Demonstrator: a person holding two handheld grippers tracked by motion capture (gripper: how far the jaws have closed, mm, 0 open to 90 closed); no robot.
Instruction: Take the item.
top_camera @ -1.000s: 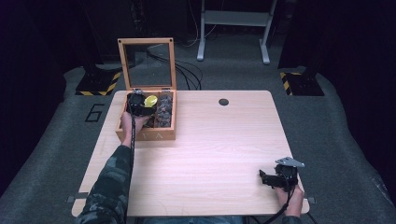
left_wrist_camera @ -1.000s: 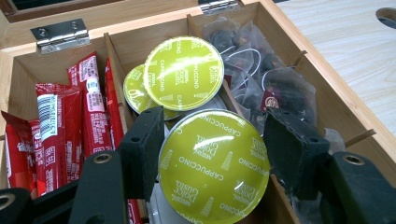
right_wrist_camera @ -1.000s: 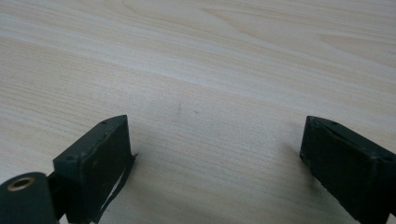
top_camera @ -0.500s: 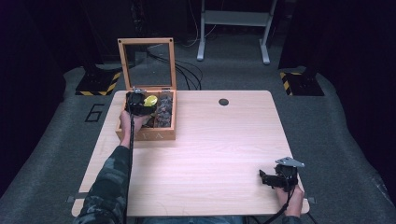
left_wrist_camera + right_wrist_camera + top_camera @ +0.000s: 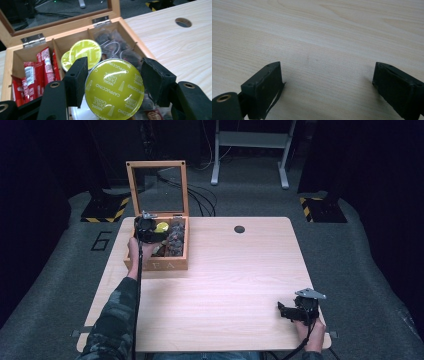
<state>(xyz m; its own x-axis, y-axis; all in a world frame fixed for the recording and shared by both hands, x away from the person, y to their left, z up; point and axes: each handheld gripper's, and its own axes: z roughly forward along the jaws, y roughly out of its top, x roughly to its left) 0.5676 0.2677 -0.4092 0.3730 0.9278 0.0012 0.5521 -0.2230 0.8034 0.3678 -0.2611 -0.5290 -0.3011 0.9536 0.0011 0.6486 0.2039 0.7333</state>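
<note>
Left gripper over the open wooden compartment box at the far-left of the pale wood bench; jaws clamped on a round yellow-green foil-topped coffee capsule, held above the box. Two more yellow-green capsules lie in the middle compartment, red sachets in the left one, dark wrapped packets in the right. Glass-paned lid stands upright. Right gripper rests near the bench's near-right corner, jaws wide apart, bare wood between.

Three yellow-green coffee pods are counted: one between the left gripper's fingers, two just beyond them. Several red sachets are seen left of the fingers; their number cannot be told.
</note>
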